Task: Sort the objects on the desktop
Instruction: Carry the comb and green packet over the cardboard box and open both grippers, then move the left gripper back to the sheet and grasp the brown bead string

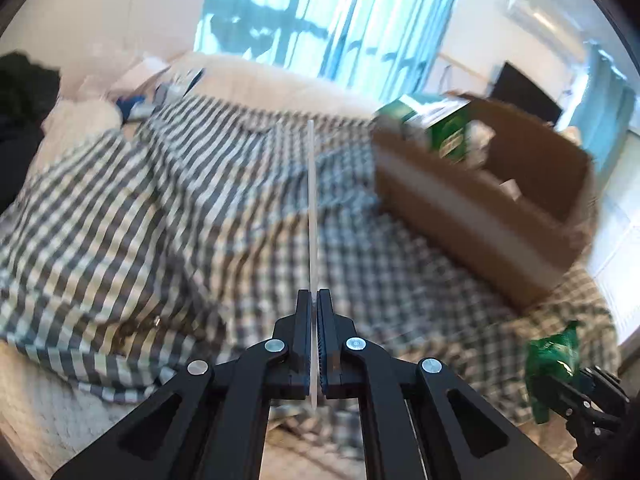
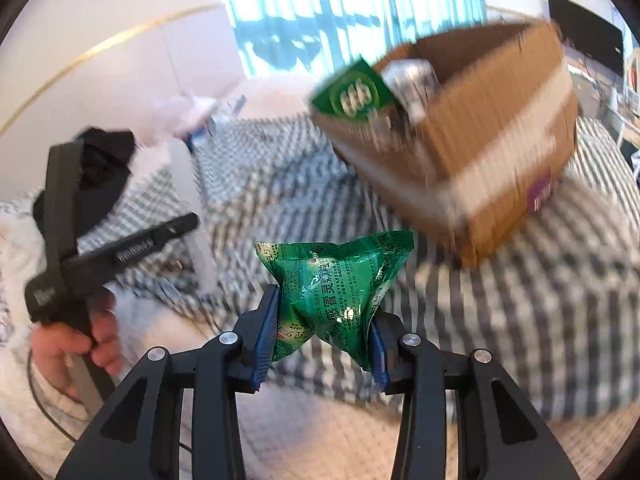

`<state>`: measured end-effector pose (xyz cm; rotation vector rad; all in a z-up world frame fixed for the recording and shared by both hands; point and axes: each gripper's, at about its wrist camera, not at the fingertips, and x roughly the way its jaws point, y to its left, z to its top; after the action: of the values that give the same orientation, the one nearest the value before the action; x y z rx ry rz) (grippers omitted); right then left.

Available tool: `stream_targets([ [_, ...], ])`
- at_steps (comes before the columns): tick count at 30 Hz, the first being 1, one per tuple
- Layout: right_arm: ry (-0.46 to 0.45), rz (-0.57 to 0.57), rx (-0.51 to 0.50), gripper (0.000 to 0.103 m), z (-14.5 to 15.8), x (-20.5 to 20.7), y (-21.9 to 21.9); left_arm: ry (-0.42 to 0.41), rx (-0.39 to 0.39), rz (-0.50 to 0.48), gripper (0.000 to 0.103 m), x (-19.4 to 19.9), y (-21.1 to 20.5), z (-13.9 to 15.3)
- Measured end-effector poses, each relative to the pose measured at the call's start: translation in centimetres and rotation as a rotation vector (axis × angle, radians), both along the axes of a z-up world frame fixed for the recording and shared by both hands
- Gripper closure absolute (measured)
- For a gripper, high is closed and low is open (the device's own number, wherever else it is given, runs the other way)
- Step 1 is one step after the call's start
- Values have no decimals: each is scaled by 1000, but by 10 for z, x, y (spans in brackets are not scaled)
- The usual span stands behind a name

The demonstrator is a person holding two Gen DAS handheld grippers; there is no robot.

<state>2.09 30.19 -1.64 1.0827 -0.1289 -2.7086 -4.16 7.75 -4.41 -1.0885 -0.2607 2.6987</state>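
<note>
Here, the crinkly green foil packet (image 2: 338, 296) sits squeezed between the blue pads (image 2: 267, 334) of the right gripper (image 2: 323, 338), up in the air above the grey and white checked blanket (image 2: 520, 320). The packet looks puffy, soft and light. It bends in where the pads press, so it may slip if held loosely. Its middle, where the pads hold it now, seems the best spot to hold.

The left gripper (image 1: 314, 344) has its fingers pressed together on a thin, flat, see-through white sheet (image 1: 312, 208). The sheet shows edge-on, sticking straight out past the tips. It looks stiff but very thin, so it could bend or slide out. Holding it near its bottom end, as now, seems fine.

The open brown cardboard box (image 2: 500, 152) rests on the blanket near its far right edge. A green carton (image 2: 356, 92) and some other things that are too blurry to name are inside. A hand (image 2: 76, 344) holds the left gripper's handle.
</note>
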Motion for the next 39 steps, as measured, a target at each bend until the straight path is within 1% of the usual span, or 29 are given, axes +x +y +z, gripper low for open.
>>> stream_targets([
  [2,43,11,23,64,17,-3,-1,46,17,-24,100,2,7,18],
  [4,87,26,21,64,37,-10,4,72,40,-48,100,2,12,32],
  [7,133,24,21,64,61,-23,12,119,52,-86,100,-1,27,55],
  [9,180,10,50,64,82,-36,21,144,65,-124,100,-7,39,69],
  [11,211,-3,67,64,99,-49,27,179,67,-160,100,-14,55,86],
  [13,234,-26,97,64,118,-69,42,213,73,-180,100,-22,68,101],
  [15,233,-50,125,64,128,-89,55,237,95,-202,100,-35,85,116],
  [18,191,-104,138,64,132,-124,77,246,115,-244,100,-59,113,134],
  [20,167,-130,135,62,129,-145,89,249,100,-258,100,-72,132,137],
  [22,160,-158,139,61,128,-158,97,230,87,-273,100,-87,150,133],
  [23,159,-172,141,49,128,-164,101,217,83,-278,100,-92,156,129],
  [24,170,-193,143,32,130,-165,104,207,93,-281,100,-96,160,125],
  [25,194,-213,139,26,135,-165,109,191,107,-284,99,-100,163,121],
  [26,217,-225,133,24,139,-164,113,168,108,-287,98,-103,166,117],
  [28,241,-239,121,24,145,-154,118,126,82,-285,89,-106,169,109],
  [30,259,-235,110,24,152,-144,119,114,45,-271,60,-103,169,106],
  [32,288,-228,124,24,159,-128,111,123,32,-269,50,-92,161,109],
  [33,303,-225,140,24,162,-117,104,129,28,-269,41,-87,158,112],
  [34,309,-220,152,24,165,-110,97,133,12,-264,35,-82,154,115],
  [35,309,-209,163,24,168,-104,91,143,-17,-246,24,-73,146,121],
  [36,312,-196,172,24,171,-96,81,152,-36,-230,17,-66,141,127],
  [39,315,-157,196,24,180,-77,52,180,-56,-182,15,-44,115,150],
])
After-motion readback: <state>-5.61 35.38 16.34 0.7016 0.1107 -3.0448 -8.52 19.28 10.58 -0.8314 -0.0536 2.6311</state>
